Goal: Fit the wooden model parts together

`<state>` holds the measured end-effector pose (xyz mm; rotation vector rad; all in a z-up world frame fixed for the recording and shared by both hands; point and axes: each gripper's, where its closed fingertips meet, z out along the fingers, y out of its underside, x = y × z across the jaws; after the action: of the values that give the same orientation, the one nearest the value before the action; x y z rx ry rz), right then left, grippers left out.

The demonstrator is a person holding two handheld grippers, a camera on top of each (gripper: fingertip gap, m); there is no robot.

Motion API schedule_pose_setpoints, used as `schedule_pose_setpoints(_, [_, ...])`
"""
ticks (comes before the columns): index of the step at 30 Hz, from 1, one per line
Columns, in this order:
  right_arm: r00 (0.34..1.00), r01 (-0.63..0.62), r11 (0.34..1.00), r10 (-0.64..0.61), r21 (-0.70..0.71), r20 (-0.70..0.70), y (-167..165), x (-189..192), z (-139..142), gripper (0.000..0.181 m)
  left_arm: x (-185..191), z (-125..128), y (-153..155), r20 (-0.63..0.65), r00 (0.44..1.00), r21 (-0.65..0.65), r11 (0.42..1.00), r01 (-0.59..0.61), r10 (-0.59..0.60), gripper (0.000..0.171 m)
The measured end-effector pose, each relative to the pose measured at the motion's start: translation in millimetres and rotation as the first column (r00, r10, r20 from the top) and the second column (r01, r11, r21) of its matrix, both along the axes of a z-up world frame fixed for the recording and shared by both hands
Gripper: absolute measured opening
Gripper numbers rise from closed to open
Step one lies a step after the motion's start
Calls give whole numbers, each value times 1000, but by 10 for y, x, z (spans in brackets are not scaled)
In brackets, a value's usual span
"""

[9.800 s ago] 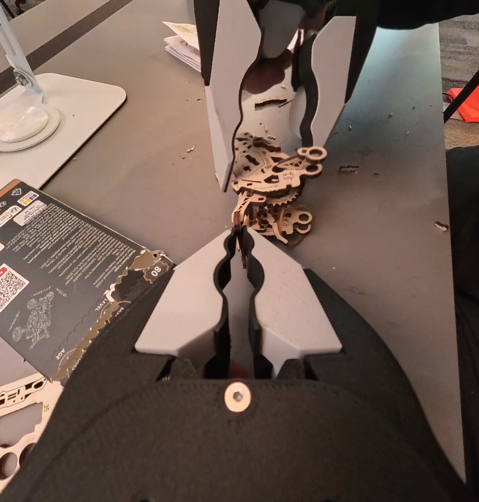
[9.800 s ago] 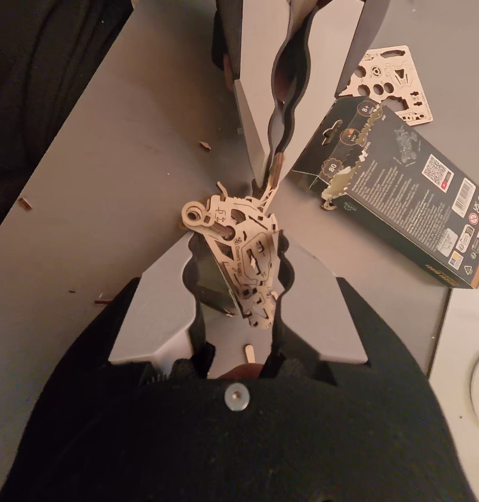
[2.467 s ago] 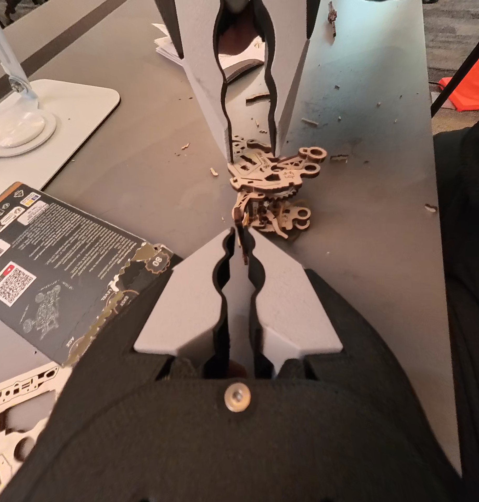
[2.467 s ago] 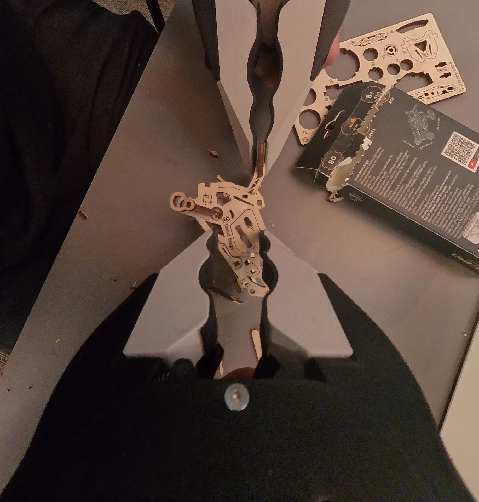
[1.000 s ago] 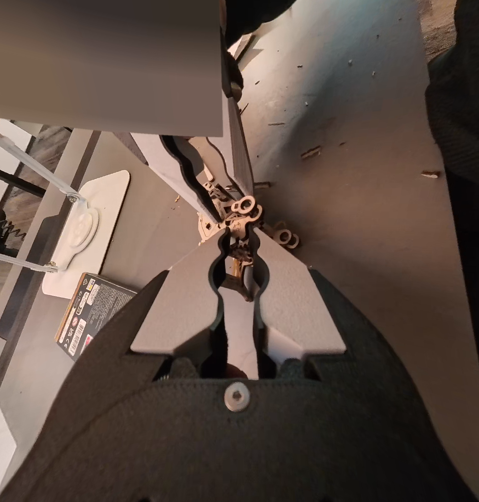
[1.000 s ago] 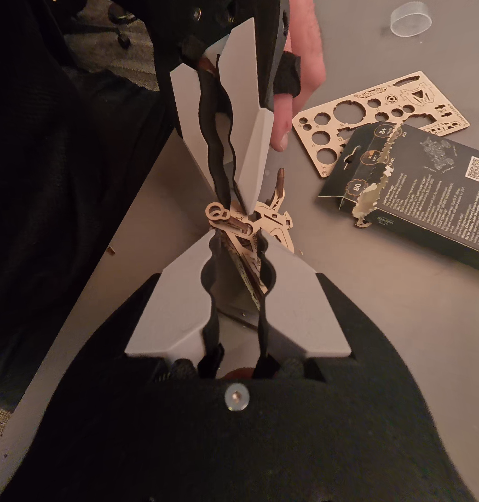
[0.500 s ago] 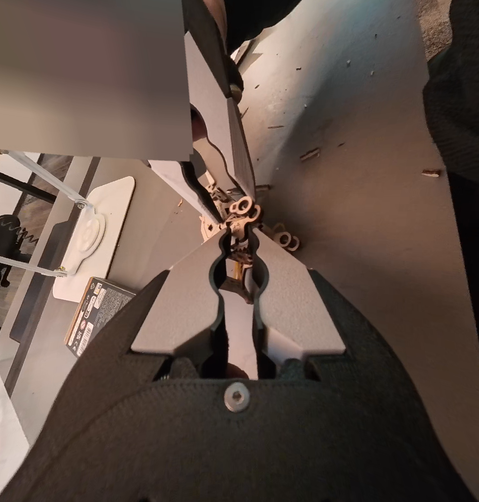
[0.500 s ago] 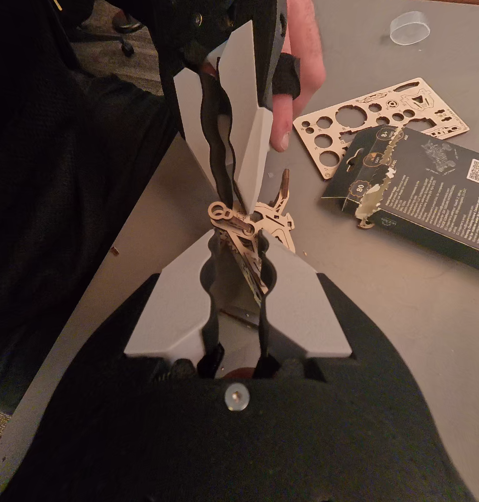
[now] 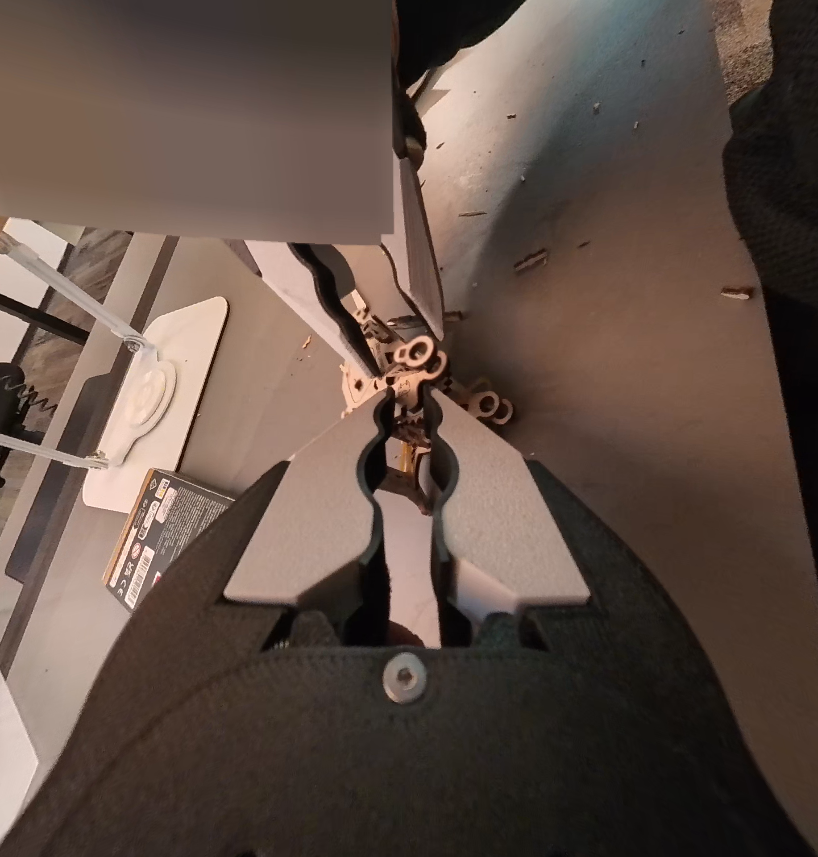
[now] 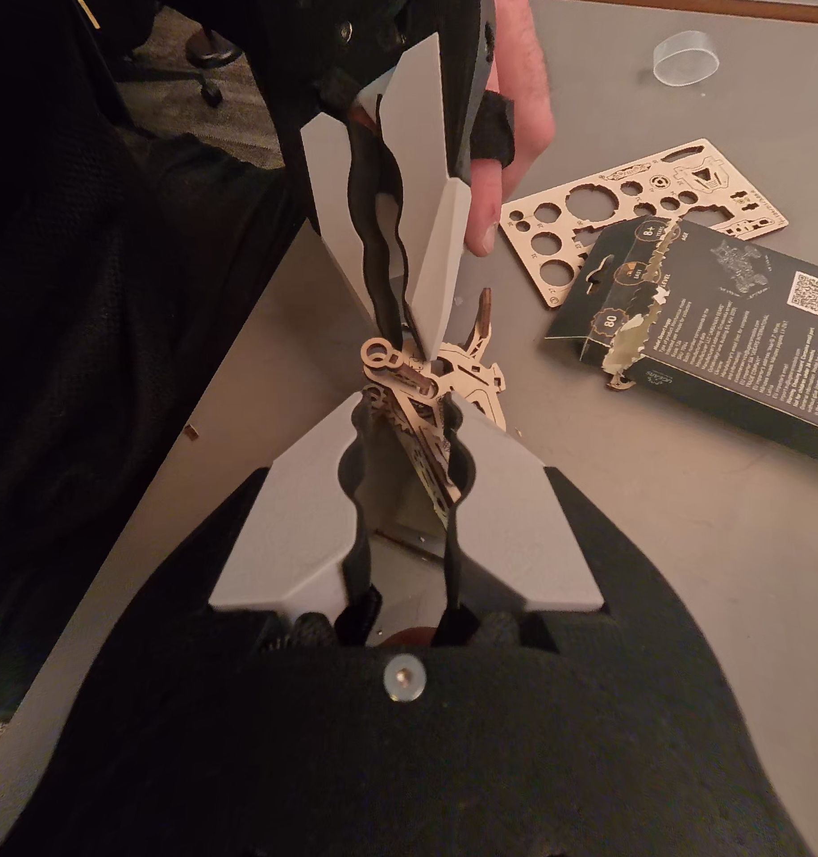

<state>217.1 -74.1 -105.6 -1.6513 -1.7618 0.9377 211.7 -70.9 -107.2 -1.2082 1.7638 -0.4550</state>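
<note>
1. The pale laser-cut wooden model assembly (image 10: pixel 409 371), a cluster of flat plates, gears and ringed lugs, is held just above the grey table (image 10: pixel 629 510) between the two hand-held grippers, which meet tip to tip.
2. The right hand-held gripper (image 10: pixel 404 406), grey-fingered with black wavy pads, is closed most of the way on the assembly; a long toothed wooden plate runs down between its fingers toward 5 o'clock.
3. The left hand-held gripper (image 9: pixel 408 394) is also nearly closed, its tips pinching the assembly just below a double-ring lug at 12 o'clock.
4. In the right wrist view the left hand-held gripper (image 10: pixel 409 345) comes down from 12 o'clock, a person's bare hand (image 10: pixel 509 116) wrapped around its black body.
5. In the left wrist view the right hand-held gripper (image 9: pixel 397 357) reaches in from 11 o'clock, its tips at the top of the assembly.
6. A thin wooden strut of the assembly sticks up at 1 o'clock from the grip point in the right wrist view.
7. A dark printed cardboard box (image 10: pixel 722 334) lies on the table at 2 o'clock, partly over a flat wooden parts sheet with punched-out holes (image 10: pixel 629 204).
8. A clear plastic ring (image 10: pixel 685 58) sits at the far upper right.
9. A white rounded base plate with clear struts (image 9: pixel 166 371) stands at 9 o'clock in the left wrist view.
10. Small wood scraps (image 9: pixel 530 259) dot the table.
</note>
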Motion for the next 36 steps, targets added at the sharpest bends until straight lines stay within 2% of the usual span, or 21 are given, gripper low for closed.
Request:
schedule_pose_setpoints(19, [1000, 6, 1000, -6, -8, -30, -27, 11, 2, 27, -2, -19, -38, 1, 1000, -15, 1000, 22, -22, 10])
schedule_pose_setpoints(33, [999, 22, 1000, -21, 9, -32, 49, 35, -8, 28, 3, -36, -59, -65, 998, 42, 999, 13, -10, 10])
schedule_pose_setpoints(36, [998, 50, 998, -49, 23, -44, 122, 47, 16, 36, -5, -40, -67, -85, 996, 58, 998, 5, 0, 10])
